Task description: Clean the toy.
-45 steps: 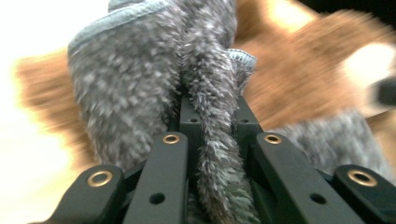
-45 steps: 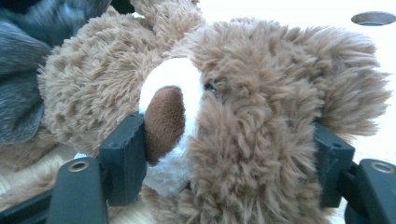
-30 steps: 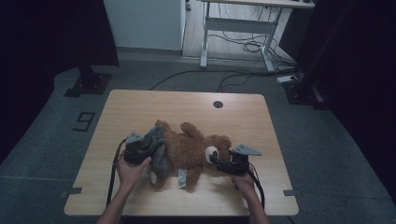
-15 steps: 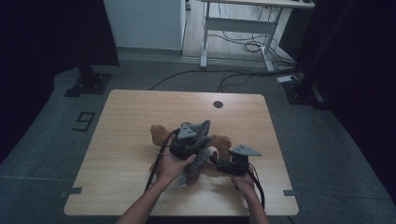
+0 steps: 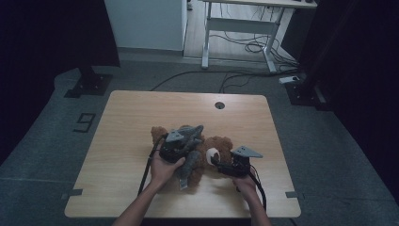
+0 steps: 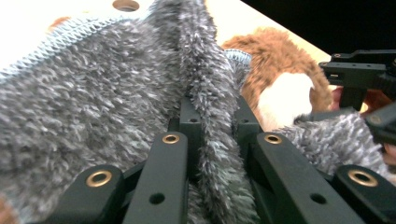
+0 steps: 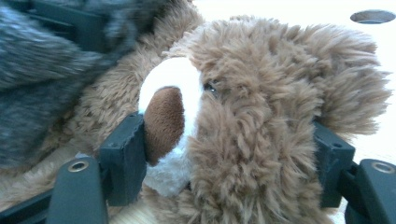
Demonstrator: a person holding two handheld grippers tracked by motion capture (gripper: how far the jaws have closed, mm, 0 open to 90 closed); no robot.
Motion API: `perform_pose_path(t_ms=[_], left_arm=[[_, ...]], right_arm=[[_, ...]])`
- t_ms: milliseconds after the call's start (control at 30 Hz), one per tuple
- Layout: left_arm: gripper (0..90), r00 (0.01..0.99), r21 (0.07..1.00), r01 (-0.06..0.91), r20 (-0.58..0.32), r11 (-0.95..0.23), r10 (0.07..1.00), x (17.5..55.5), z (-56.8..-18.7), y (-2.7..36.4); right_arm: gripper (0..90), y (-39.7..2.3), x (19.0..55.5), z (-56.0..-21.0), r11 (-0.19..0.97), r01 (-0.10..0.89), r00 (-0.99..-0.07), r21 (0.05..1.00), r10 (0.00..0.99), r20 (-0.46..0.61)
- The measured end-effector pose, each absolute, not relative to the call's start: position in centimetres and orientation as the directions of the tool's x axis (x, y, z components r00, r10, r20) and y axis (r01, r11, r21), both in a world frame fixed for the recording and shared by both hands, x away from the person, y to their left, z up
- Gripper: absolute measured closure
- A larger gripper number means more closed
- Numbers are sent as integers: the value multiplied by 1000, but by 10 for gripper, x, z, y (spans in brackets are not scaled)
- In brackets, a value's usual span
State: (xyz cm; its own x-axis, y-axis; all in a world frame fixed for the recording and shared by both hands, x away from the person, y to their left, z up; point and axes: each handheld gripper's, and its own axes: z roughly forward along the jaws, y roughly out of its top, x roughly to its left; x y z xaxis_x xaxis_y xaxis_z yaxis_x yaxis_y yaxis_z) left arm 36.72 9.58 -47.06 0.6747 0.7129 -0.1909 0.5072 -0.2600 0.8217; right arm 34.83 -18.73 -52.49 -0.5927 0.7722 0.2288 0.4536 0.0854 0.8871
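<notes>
A brown teddy bear [image 5: 221, 145] lies on the wooden table [image 5: 127, 117], its head to the right. A grey fuzzy garment [image 5: 189, 162] is draped over its body. My left gripper [image 5: 188, 138] sits over the bear's middle, shut on a fold of that grey garment [image 6: 116, 93], which runs up between the jaws of the left gripper [image 6: 215, 116]. My right gripper [image 5: 218, 162] is shut on the bear's head [image 7: 243, 116]. One jaw of the right gripper [image 7: 229, 158] presses beside the white muzzle and the other behind the ear. Most of the bear's body is hidden.
A round cable hole [image 5: 219, 105] sits near the table's far edge. Behind the table stands a white desk frame [image 5: 207, 42], with cables [image 5: 244, 47] on the floor. Dark stands flank the table at left and right.
My left hand has carried the grey garment rightward, from the bear's left end over its body toward the head. The right gripper has stayed on the head.
</notes>
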Motion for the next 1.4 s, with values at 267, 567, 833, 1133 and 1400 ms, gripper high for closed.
perform_pose_path(t_ms=[267, 567, 833, 1133, 1400], left_arm=[[792, 632, 803, 557, -244, -212, 736, 363, -477, 141], [791, 534, 743, 640, -250, -194, 808, 368, -506, 174], [791, 588, 820, 530, -170, -218, 791, 354, -457, 160], [789, 714, 838, 447, -124, -312, 689, 366, -424, 63], [789, 725, 765, 505, -125, -399, 678, 396, -460, 4]], right_arm=[[283, -186, 347, -525, 80, 449, -588, 890, 776, 227], [283, -187, 348, -526, 68, 455, -587, 888, 773, 241], [283, -189, 349, -526, 58, 461, -585, 886, 770, 254], [282, -189, 348, -526, 62, 458, -584, 887, 773, 248], [282, -188, 347, -526, 72, 459, -580, 885, 779, 237]])
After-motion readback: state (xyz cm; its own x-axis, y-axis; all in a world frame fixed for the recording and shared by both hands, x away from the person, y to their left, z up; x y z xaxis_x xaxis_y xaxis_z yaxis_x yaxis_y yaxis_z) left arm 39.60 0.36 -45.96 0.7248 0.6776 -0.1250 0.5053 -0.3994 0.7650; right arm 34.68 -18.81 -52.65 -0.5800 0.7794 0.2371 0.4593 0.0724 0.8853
